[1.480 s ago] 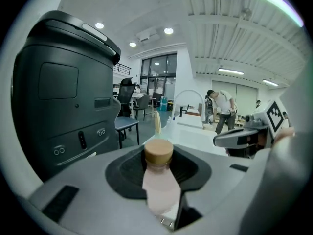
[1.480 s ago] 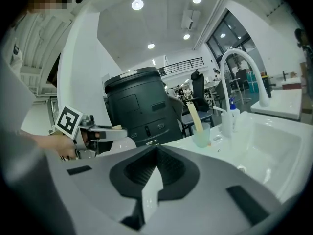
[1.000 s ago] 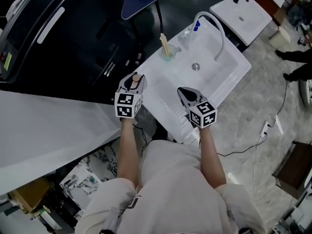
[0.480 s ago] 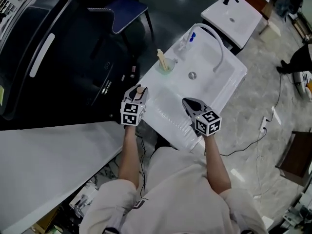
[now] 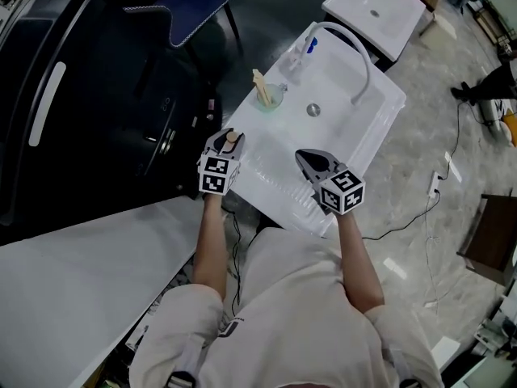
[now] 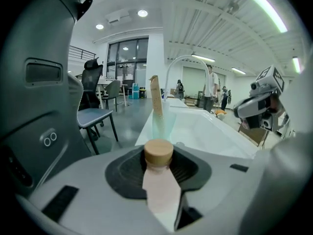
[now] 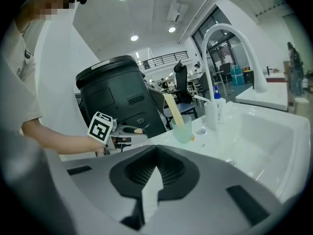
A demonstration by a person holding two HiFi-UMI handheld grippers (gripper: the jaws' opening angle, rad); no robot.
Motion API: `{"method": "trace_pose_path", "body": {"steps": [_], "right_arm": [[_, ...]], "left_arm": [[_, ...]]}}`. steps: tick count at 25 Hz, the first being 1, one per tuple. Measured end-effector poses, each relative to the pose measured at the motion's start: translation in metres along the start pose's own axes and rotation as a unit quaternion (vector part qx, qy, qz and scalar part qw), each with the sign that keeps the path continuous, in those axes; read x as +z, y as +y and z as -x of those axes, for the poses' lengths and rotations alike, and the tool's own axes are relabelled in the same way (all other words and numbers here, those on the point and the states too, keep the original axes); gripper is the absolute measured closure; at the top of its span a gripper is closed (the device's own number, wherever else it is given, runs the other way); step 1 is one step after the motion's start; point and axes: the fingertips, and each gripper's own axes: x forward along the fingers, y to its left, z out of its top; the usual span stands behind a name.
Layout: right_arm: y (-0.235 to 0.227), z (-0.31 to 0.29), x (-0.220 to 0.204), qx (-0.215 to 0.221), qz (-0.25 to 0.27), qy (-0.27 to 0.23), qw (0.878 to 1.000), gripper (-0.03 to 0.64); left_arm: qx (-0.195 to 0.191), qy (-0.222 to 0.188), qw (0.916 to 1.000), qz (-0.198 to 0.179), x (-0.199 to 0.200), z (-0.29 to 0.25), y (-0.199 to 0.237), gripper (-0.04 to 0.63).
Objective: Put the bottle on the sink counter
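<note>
**Showroom sink bench: pink bottle clamped in the left fingers**

Pale marbled floor [image 5: 420, 176] spreads under everything in the head view, and a large glossy black machine [image 5: 89, 95] fills the left side. Beside it stands the long white sink bench [image 5: 273, 175], its basin under a tall arched white tap [image 5: 361, 55]. Near the back rim are a translucent green cup [image 5: 272, 99] holding a flat wooden stick and, by the tap's foot, a clear blue-capped dispenser [image 5: 297, 63].

The left gripper [image 5: 226, 144] hangs at the bench's left edge. Its fingers are clamped on the small pale pink bottle [image 6: 159, 185], whose round tan cap points forward. Whether the bottle touches the bench cannot be told.

The right gripper [image 5: 300, 155] hovers over the ribbed drainer. Its fingers are drawn together at the tips with nothing between them.
</note>
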Motion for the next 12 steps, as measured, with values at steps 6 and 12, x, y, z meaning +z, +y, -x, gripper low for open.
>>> {"method": "trace_pose_path", "body": {"steps": [6,12], "right_arm": [[0.001,-0.003,-0.004,-0.005,-0.004,0.006,1.000,0.612],[0.004,-0.008,-0.011,-0.003,-0.012,0.015,1.000,0.612]], "left_arm": [[-0.025,0.002,0.9995,-0.019,-0.005,-0.010,-0.007,0.468],[-0.047,-0.006,0.9977,-0.049,-0.005,-0.011,-0.011,0.468]]}}
